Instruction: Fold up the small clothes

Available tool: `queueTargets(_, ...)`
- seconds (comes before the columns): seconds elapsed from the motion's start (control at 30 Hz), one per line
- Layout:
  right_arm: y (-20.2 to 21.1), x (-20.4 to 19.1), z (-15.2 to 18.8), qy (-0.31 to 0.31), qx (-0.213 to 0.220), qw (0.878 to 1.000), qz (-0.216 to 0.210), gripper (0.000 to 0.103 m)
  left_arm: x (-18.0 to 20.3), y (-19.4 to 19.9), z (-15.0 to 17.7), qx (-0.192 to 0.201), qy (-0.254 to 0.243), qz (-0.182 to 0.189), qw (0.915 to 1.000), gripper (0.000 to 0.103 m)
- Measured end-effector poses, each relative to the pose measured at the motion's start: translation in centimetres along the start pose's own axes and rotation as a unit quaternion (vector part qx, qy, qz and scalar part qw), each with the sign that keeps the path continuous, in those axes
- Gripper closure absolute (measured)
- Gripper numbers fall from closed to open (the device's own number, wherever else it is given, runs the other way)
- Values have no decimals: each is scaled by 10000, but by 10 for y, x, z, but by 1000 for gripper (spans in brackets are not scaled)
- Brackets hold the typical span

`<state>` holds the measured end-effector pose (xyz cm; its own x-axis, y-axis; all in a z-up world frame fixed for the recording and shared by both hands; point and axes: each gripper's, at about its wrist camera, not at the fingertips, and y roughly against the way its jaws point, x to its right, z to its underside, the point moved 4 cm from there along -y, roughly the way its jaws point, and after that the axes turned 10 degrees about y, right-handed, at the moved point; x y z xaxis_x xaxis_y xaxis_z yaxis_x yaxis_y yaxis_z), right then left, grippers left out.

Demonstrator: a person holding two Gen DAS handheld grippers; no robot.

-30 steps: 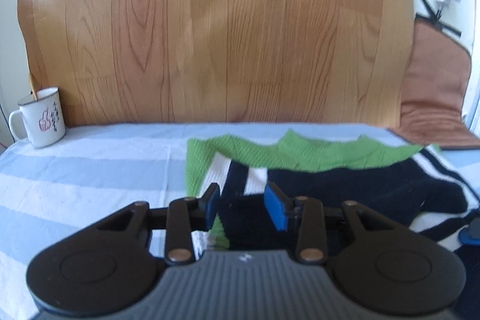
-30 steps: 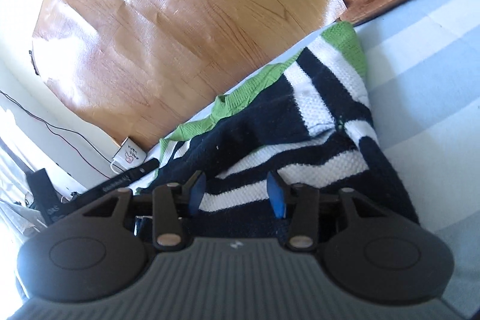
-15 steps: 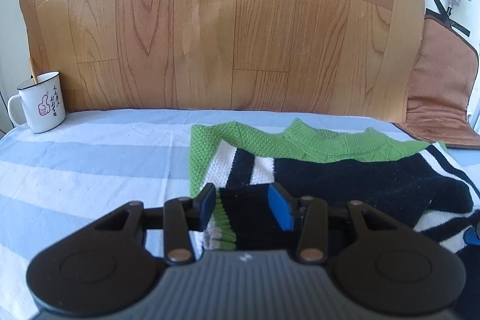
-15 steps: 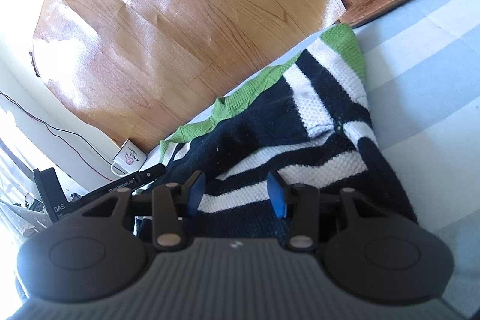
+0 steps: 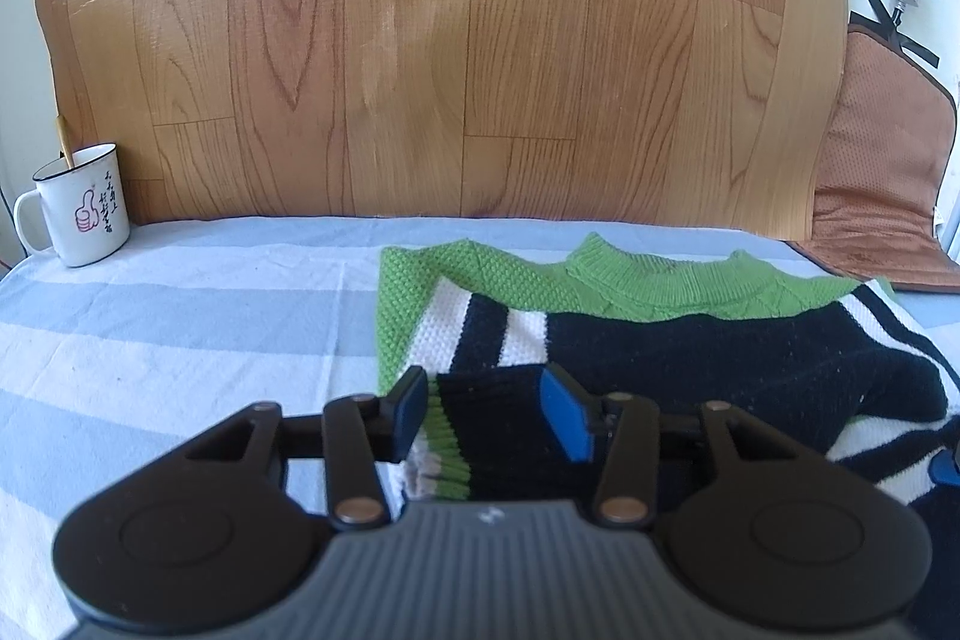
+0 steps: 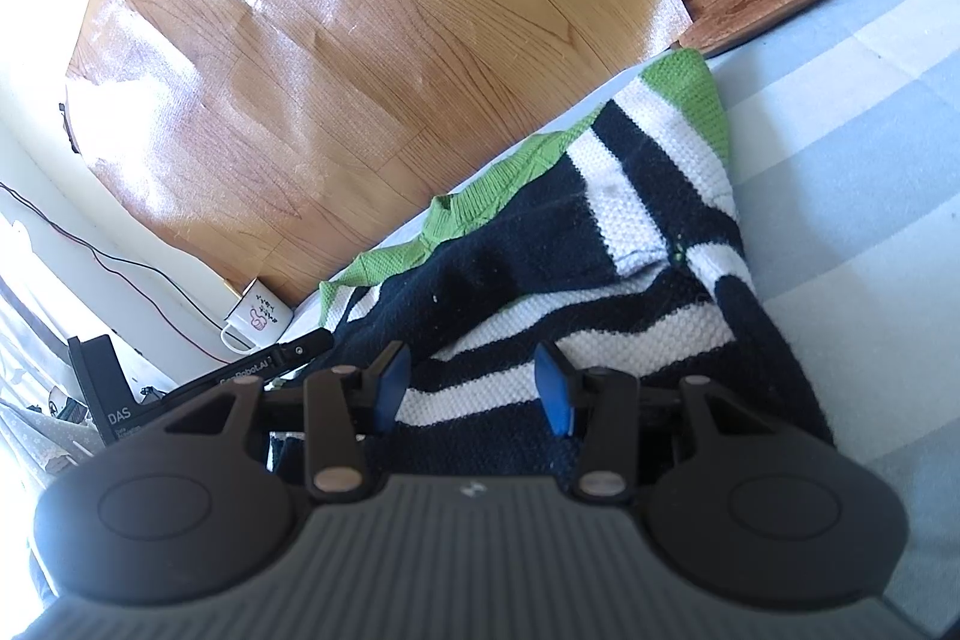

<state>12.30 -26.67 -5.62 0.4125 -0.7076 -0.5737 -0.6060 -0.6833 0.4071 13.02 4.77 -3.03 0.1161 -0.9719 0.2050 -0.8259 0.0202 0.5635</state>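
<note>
— Knitted wool in black, white and green: the small sweater (image 5: 690, 340) is laid on the blue-and-white striped cloth (image 5: 180, 334), its green collar turned toward the wood-patterned board (image 5: 450, 40).

— And how is the left gripper (image 5: 483, 415) placed?

— It is set low over a folded-in sleeve cuff (image 5: 480, 436). Its jaws have just been opening; the cuff lies between the blue pads, but it is not pressed by them.

— The right gripper (image 6: 471, 385)?

— It is held over the striped body of the sweater (image 6: 600, 268), jaws parted. Whether the knit is touched by the pads cannot be told.

— Anything beside the garment?

— A white enamel mug (image 5: 81, 208) is stood at the cloth's far left corner, well apart from the sweater; a brown mat (image 5: 876, 172) is leaned at the right.
</note>
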Motion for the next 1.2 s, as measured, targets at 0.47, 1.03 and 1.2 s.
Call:
queueTargets(0.47,0,1,0,0,-4,10000,-6,54,0,0,0,-7,-13,1,10000,58)
queueTargets(1.03,-3,1,-2,118,-111,9997,179,54,3,-6,4,-190,-226,-229,9993,57)
queueTargets(1.2,-3,1,-2,99,-101,9998,168,54,1,-7,3,-227,-181,-199,9994,49)
